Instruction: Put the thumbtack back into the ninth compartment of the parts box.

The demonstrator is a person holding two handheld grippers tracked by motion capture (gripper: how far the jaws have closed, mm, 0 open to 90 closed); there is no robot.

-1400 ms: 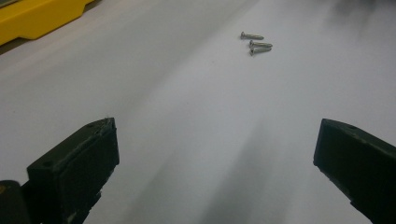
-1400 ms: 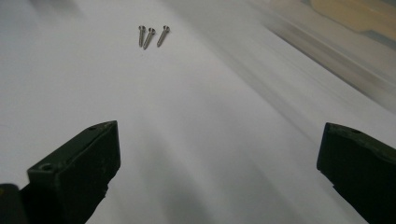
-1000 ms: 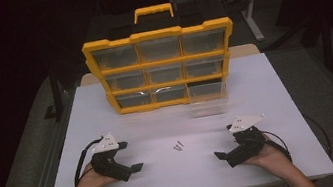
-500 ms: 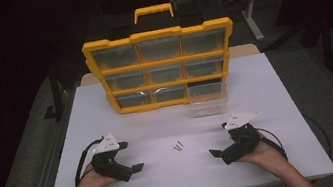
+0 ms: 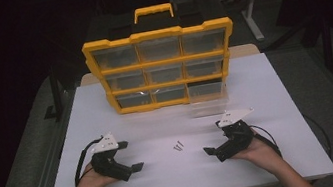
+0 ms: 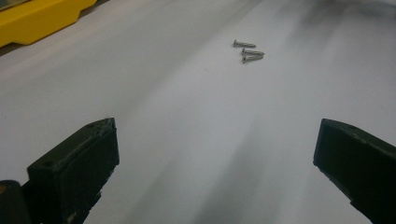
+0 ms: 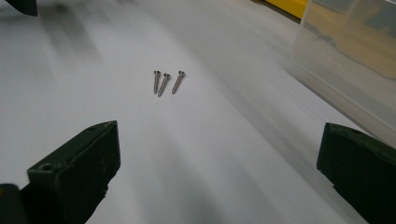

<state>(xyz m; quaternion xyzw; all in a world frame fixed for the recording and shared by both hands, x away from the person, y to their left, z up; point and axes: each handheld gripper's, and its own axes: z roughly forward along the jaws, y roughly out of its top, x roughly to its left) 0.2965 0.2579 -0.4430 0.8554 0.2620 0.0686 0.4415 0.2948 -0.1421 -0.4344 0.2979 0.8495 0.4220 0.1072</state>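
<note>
Right gripper (image 5: 212, 151) has edged left toward the three screws (image 5: 178, 146); left gripper (image 5: 135, 168) unchanged. Both sets of jaws gape wide, empty. Screws lie near-centre on the white table (image 5: 265, 88), between us. We judge: approach low, straddle one screw, close gently.

The screws (image 7: 166, 82) are bare grey metal with a dull shine. The table (image 5: 275, 86) has a smooth, matt white top. The organiser (image 5: 163, 68), at 12 o'clock from the screws, is glossy yellow plastic with clear plastic drawers. The pulled-out drawer (image 7: 350, 56) is clear, slightly cloudy plastic. The left gripper (image 6: 215, 154) and right gripper (image 7: 219, 158) have matt black jaws, scuffed at the edges.
</note>
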